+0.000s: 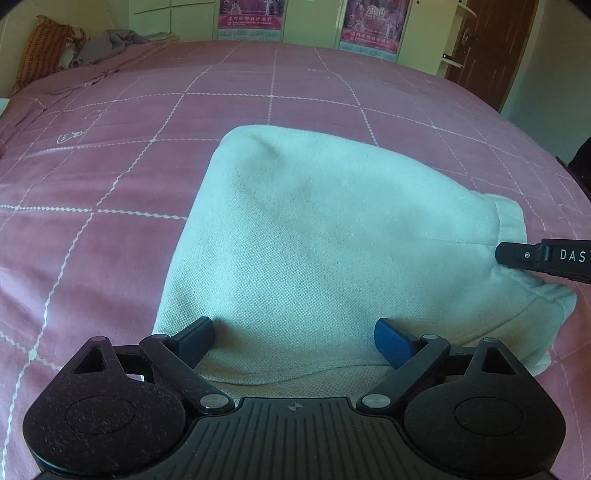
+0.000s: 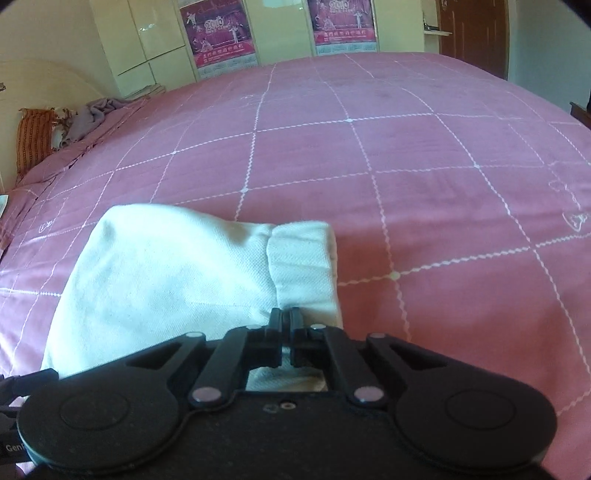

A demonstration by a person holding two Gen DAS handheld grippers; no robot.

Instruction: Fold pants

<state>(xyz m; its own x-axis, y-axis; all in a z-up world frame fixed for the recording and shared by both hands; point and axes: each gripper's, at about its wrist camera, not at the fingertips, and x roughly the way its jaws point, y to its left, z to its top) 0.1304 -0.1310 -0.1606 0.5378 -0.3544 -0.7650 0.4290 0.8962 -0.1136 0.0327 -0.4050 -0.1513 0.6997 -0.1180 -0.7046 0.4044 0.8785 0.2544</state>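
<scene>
Pants (image 1: 314, 236), white, folded into a compact bundle, lying on the bed (image 1: 110, 177) with its pink grid-lined cover.

Left gripper (image 1: 294, 338): jaws wide, nothing held. Pants lie between and ahead of the jaws; both fingertips rest on or just above the near edge of the cloth, contact unclear. Folded rounded end lies far ahead of the jaws.

Right gripper (image 2: 284, 316): jaws narrow, pinched on the pants (image 2: 177, 280) at the near edge, close to the ribbed cuff (image 2: 303, 258). Cuff sits just ahead of the jaws; bulk of the cloth spreads to their left. In the left wrist view this gripper (image 1: 532, 258) enters from the right, tip touching the cuffed end.

Far beyond both jaws: pillow (image 2: 35, 138) and grey cloth (image 2: 92, 114) at the bed's head, posters (image 2: 218, 33), brown door (image 1: 495, 48).
</scene>
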